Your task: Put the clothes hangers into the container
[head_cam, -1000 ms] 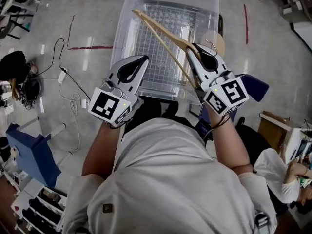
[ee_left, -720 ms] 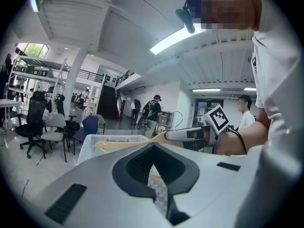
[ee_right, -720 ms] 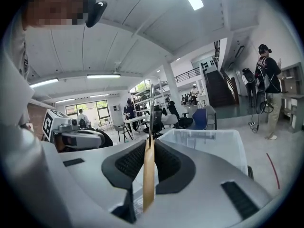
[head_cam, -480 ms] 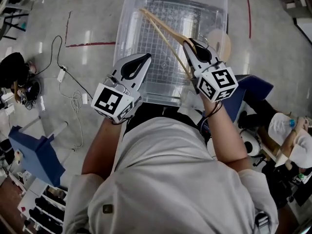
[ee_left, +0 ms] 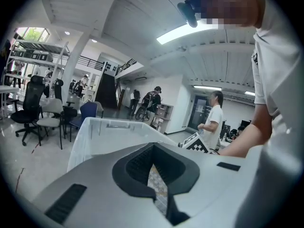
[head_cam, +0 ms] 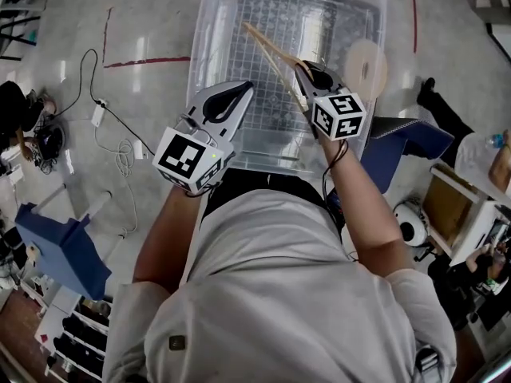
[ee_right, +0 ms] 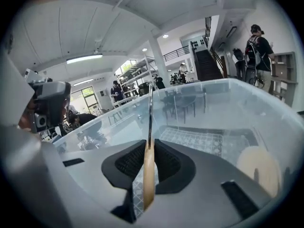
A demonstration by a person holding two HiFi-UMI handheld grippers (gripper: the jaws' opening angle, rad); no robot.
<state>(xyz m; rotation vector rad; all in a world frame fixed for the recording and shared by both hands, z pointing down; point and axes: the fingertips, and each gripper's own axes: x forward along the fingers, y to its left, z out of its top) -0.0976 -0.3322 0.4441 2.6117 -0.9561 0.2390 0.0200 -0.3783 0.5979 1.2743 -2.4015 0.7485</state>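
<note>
A clear plastic container [head_cam: 206, 70] with a gridded bottom stands on the floor in front of me. My right gripper [head_cam: 303, 69] is shut on a wooden clothes hanger [head_cam: 267, 46], which slants up-left over the container's inside. In the right gripper view the hanger's wood [ee_right: 148, 175] sits between the dark pads and its metal hook [ee_right: 150, 113] rises straight up, with the container wall [ee_right: 213, 108] ahead. My left gripper [head_cam: 243, 88] hovers at the container's near left, its jaws together with nothing in them [ee_left: 153, 146]. The container [ee_left: 95, 132] lies just beyond it.
A round beige disc [head_cam: 367, 66] shows at the container's right wall. A blue seat [head_cam: 415, 138] stands to the right, cables [head_cam: 112, 126] and red floor tape [head_cam: 148, 61] to the left. People stand in the room's background [ee_left: 213, 122].
Both grippers have dropped toward the container. The right one has carried the hanger lower and further over the container's inside; the left one has sunk a little by the near wall.
</note>
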